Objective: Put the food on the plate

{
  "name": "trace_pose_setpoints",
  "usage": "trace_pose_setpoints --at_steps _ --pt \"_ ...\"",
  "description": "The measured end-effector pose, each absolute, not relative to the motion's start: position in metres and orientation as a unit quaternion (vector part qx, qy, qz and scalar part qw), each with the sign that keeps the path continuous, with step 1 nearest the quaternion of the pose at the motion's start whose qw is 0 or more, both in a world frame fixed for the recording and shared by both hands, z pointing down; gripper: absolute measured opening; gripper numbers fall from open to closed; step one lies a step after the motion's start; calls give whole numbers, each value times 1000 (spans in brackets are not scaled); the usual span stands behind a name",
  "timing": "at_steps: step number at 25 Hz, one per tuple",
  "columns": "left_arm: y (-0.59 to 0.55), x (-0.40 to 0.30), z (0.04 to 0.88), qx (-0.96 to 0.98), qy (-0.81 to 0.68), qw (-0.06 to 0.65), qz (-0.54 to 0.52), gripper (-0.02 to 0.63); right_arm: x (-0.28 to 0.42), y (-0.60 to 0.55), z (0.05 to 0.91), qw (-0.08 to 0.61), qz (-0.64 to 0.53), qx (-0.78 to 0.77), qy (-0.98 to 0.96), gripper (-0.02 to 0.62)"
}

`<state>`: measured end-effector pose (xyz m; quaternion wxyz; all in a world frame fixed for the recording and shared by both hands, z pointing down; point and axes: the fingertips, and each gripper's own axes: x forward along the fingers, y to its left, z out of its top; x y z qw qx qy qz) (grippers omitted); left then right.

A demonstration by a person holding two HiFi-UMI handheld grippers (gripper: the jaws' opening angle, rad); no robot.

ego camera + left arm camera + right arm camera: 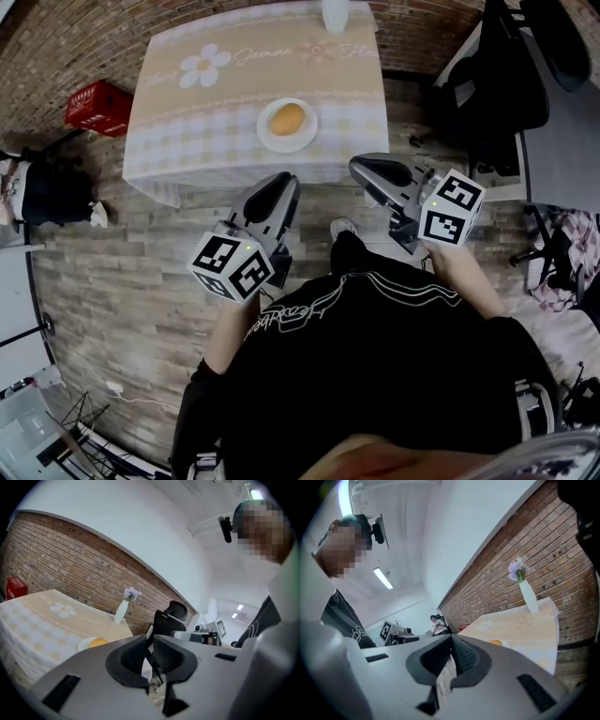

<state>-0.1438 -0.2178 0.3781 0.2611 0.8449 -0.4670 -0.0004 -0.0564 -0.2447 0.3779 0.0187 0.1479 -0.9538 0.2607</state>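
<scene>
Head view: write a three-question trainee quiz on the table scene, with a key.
1. True or false: the food already lies on the plate.
2. What stands at the far edge of the table? A) a vase with flowers B) a kettle C) a stack of bowls
3. Name the red thing on the floor to the left of the table in the head view.

Key: 1 true. 2 A. 3 a crate.
</scene>
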Motion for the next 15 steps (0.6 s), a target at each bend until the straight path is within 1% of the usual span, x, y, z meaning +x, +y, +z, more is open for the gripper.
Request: trace_pose_setpoints --at_steps 3,7,15 --pt "-204 -129 358 859 -454 237 -4 23 -55 -230 371 16 259 142 -955 -4" --pt "-191 -118 345 866 -451 215 5 12 -53 -216 358 6 244 134 -960 -5" --pt "-187 -123 340 857 -463 225 -4 11 -52 -211 354 4 241 129 -962 -5"
